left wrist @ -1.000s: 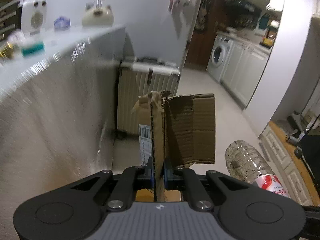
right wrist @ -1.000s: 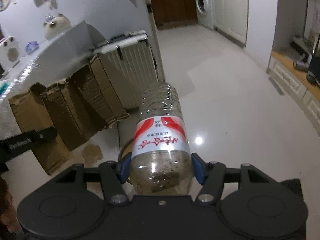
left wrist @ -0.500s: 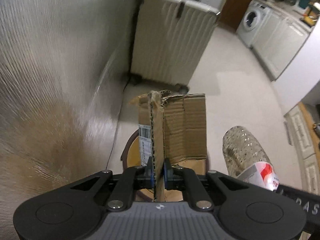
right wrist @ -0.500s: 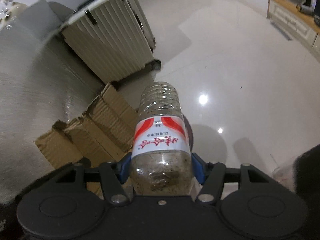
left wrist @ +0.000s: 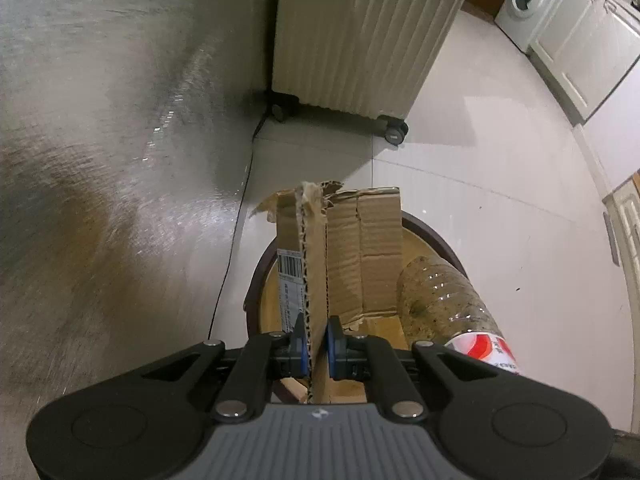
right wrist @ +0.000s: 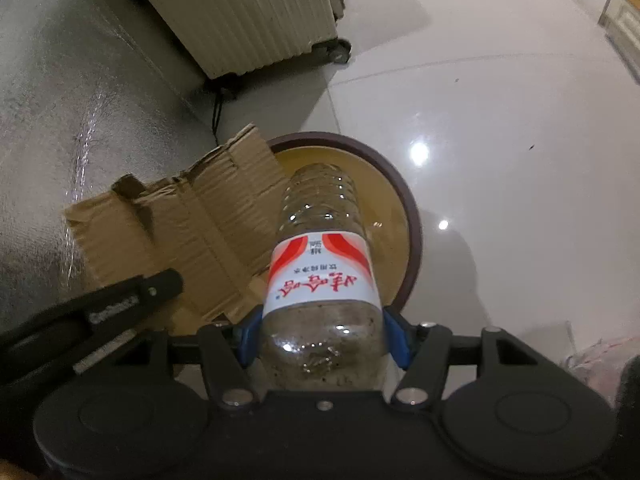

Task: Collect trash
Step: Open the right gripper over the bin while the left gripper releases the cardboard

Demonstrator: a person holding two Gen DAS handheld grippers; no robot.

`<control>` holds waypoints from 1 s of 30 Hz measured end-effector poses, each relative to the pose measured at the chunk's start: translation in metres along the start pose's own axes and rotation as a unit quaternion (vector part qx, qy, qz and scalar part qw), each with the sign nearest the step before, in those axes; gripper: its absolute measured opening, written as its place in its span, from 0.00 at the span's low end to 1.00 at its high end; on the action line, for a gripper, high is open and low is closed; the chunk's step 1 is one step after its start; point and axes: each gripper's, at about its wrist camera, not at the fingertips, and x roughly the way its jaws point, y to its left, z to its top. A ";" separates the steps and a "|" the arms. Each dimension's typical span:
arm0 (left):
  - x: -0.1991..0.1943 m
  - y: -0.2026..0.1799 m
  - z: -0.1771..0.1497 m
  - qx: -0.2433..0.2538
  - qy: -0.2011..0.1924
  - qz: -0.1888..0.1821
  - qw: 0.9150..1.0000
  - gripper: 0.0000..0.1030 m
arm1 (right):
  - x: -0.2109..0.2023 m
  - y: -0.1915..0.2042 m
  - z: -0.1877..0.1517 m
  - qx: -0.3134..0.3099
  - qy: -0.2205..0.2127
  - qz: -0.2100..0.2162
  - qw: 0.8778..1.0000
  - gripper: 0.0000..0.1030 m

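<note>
Cardboard [left wrist: 360, 256]: brown corrugated sheet, folded and torn along its far edge, with a barcode sticker on the left face; it is clamped edge-on between the blue pads of the left claw [left wrist: 316, 344] and stands out ahead of it.
Left claw: pressed together on the cardboard, with only the sheet's thickness between the pads; it is pointed steeply down.
Bottle [right wrist: 320, 264]: clear plastic, ribbed at the far end, dirty inside, with a white and red label; it is gripped around its lower body by the right claw [right wrist: 322, 340] and its ribbed end is pointed away from the claw.
Right claw: closed on the bottle, a blue pad being pressed on each side of it; it is pointed steeply down as well.
Bin [right wrist: 412, 232]: round, with a dark brown rim and a yellowish inside; it is seen on the floor directly below and ahead of both claws, with the far ends of cardboard and bottle over its opening.
Side by side: from the left claw's camera the bottle is seen just to the right of the cardboard; from the right claw's camera the cardboard is seen to the left, with part of the left claw below it.
Suitcase [left wrist: 360, 36]: beige, ribbed, on black wheels; it is stood well beyond the bin, beside a grey metallic wall [left wrist: 100, 140].
Floor [right wrist: 500, 140]: pale glossy tiles.
Cable [left wrist: 236, 216]: thin and black, run along the foot of the wall to the left of the bin.
</note>
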 end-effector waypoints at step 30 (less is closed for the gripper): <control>0.091 -0.006 -0.020 0.048 0.106 -0.015 0.993 0.09 | 0.045 -0.032 0.025 0.125 0.035 0.034 0.991 0.60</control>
